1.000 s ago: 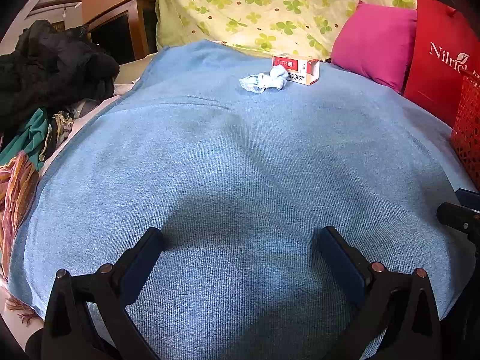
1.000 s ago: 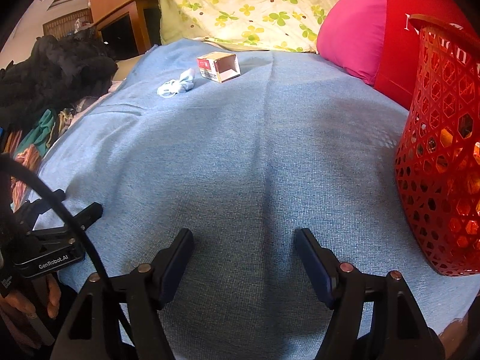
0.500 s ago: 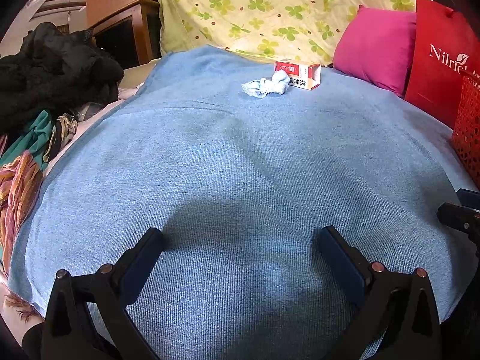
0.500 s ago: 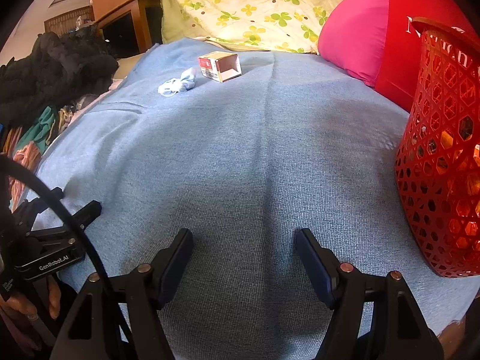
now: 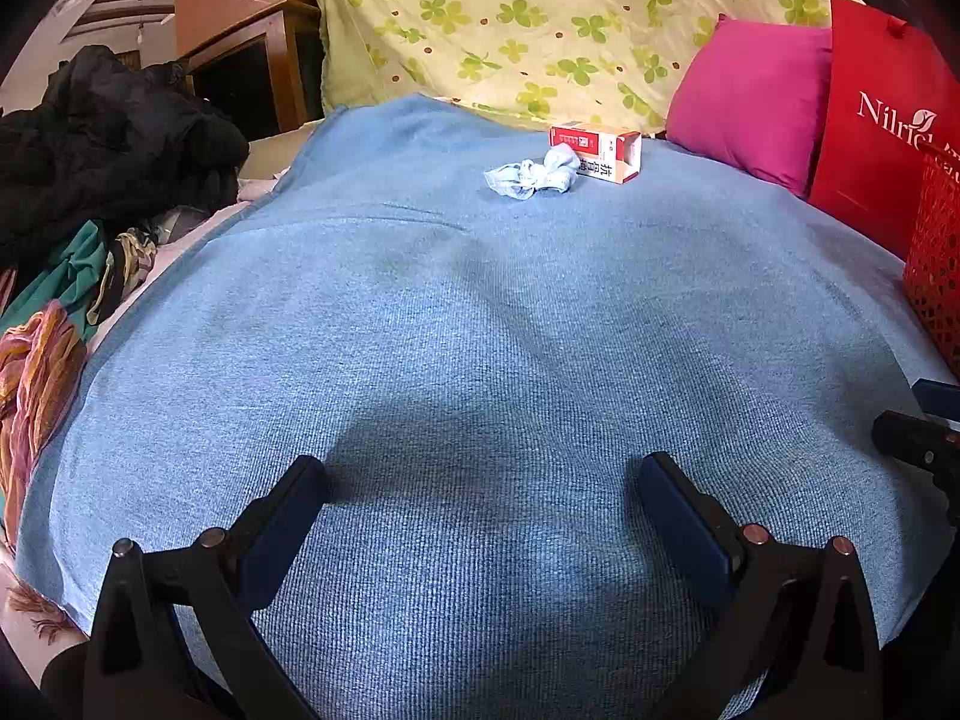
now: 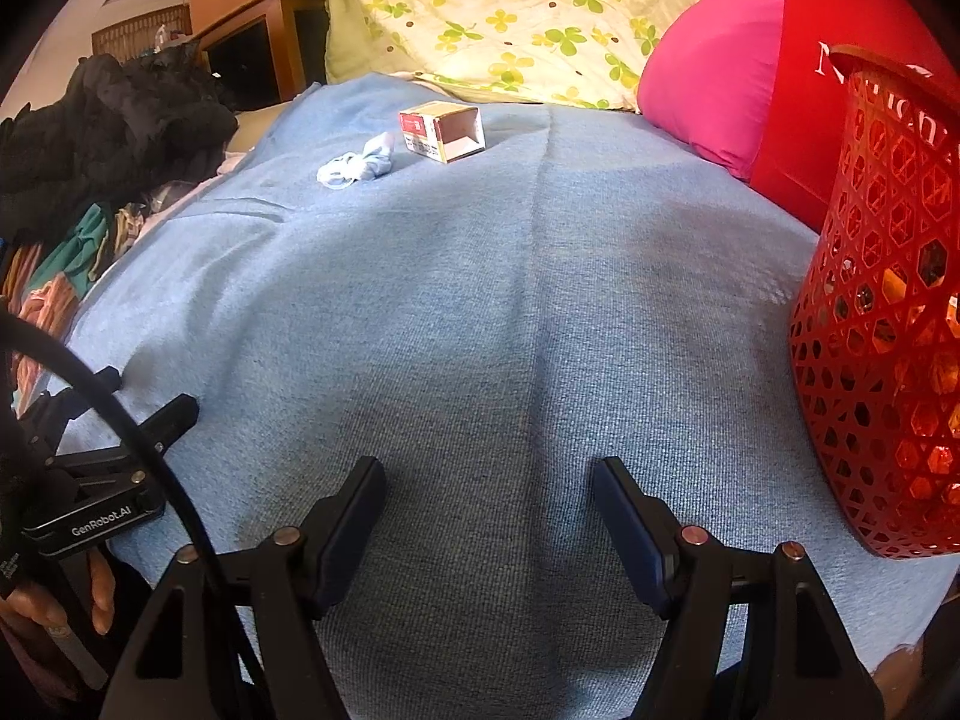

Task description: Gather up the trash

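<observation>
A small red and white carton (image 5: 597, 152) (image 6: 443, 132) lies far back on the blue blanket (image 5: 480, 312) (image 6: 480, 300), its open end showing in the right wrist view. A crumpled pale blue scrap (image 5: 533, 178) (image 6: 355, 167) lies right beside it, on its left. A red mesh basket (image 6: 888, 312) (image 5: 936, 264) stands on the blanket's right side with something orange inside. My left gripper (image 5: 483, 483) is open and empty over the near blanket. My right gripper (image 6: 489, 483) is open and empty too, the basket to its right. Both are far from the trash.
A pink pillow (image 5: 750, 102), a red paper bag (image 5: 882, 138) and a clover-print quilt (image 5: 540, 24) line the back. Dark and coloured clothes (image 5: 90, 180) pile up along the left edge. A hand (image 6: 60, 606) holds the left gripper's body at the lower left.
</observation>
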